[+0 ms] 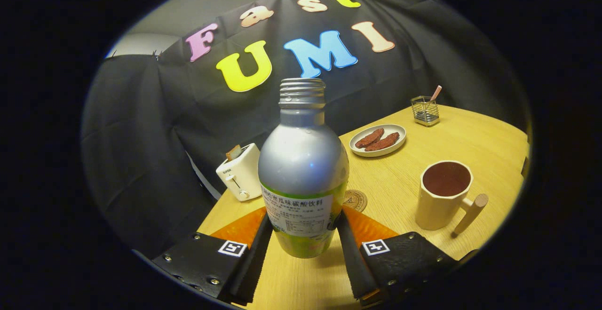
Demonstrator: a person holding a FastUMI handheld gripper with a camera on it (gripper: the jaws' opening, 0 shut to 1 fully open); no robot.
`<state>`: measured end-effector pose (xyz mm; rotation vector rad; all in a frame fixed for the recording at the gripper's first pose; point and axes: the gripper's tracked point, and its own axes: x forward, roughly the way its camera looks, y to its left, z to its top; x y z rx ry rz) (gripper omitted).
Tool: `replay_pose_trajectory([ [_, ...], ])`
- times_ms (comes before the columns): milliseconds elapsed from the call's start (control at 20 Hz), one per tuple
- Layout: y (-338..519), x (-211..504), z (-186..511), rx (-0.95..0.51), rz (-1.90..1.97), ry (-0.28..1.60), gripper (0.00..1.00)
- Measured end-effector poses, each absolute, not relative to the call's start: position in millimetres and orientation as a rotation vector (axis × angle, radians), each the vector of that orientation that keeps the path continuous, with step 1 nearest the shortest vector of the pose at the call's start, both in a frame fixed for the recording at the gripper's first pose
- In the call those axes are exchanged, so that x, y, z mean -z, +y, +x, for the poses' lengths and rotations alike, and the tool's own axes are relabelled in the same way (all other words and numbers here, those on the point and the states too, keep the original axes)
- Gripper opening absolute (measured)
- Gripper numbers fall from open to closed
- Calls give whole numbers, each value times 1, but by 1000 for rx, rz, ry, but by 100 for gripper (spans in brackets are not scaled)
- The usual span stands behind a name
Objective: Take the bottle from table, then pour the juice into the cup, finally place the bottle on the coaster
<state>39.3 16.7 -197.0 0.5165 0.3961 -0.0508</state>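
Upright silver aluminium bottle with green label (303, 169), cap off, clamped between both fingers of the gripper (303, 239) above the table; cream cup with wooden handle (442, 197) lies ahead to the right.

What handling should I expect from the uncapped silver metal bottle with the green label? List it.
The silver metal bottle with the green label, gripped low between the gripper fingers, looks smooth, so it may slip. It stands tall above them, so it could tip. Its neck is uncapped, so tilting early likely spills.
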Motion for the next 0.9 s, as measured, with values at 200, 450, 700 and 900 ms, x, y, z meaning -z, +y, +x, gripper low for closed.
replay_pose_trajectory([
  [200, 2, 193, 41, 69, 619, 383, 74],
  [450, -12, 195, 39, 94, 756, 376, 74],
  [700, -14, 209, 33, 113, 896, 396, 74],
  [900, -19, 216, 28, 121, 1017, 390, 74],
])
